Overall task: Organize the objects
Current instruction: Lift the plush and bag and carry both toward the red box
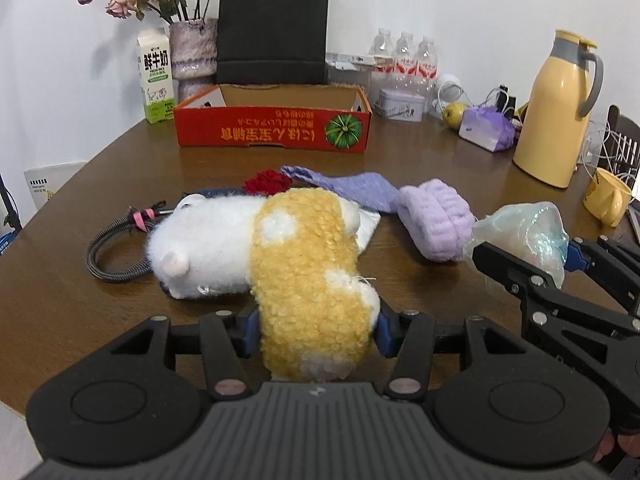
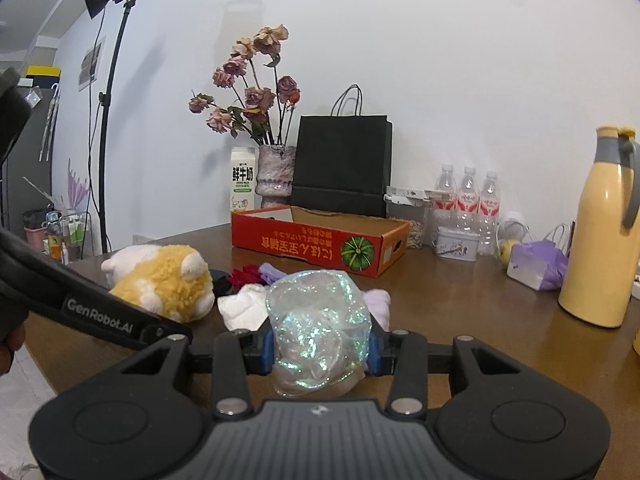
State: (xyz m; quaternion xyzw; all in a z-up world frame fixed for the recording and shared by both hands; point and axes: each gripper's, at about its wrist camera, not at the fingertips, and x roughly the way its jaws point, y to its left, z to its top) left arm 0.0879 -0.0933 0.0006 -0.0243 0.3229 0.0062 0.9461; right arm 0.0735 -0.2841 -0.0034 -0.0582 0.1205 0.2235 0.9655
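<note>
My left gripper (image 1: pixel 316 330) is shut on a white and yellow plush toy (image 1: pixel 280 256), gripping its rear end; the toy lies on the brown table (image 1: pixel 400 160). It also shows in the right wrist view (image 2: pixel 168 280). My right gripper (image 2: pixel 320 350) is shut on a shiny iridescent plastic bag (image 2: pixel 318 324), held above the table; the bag also shows in the left wrist view (image 1: pixel 528 232). An open red cardboard box (image 1: pixel 272 124) stands behind the pile. A purple headband (image 1: pixel 436 220), purple cloth (image 1: pixel 352 188), red item (image 1: pixel 266 182) and braided cable (image 1: pixel 116 248) lie around the toy.
At the back stand a milk carton (image 1: pixel 157 76), a vase of dried roses (image 1: pixel 192 52), a black paper bag (image 1: pixel 274 32), water bottles (image 1: pixel 404 60) and a tin (image 1: pixel 402 105). A yellow thermos (image 1: pixel 556 112), yellow mug (image 1: pixel 608 200) and purple bag (image 1: pixel 488 128) are at right.
</note>
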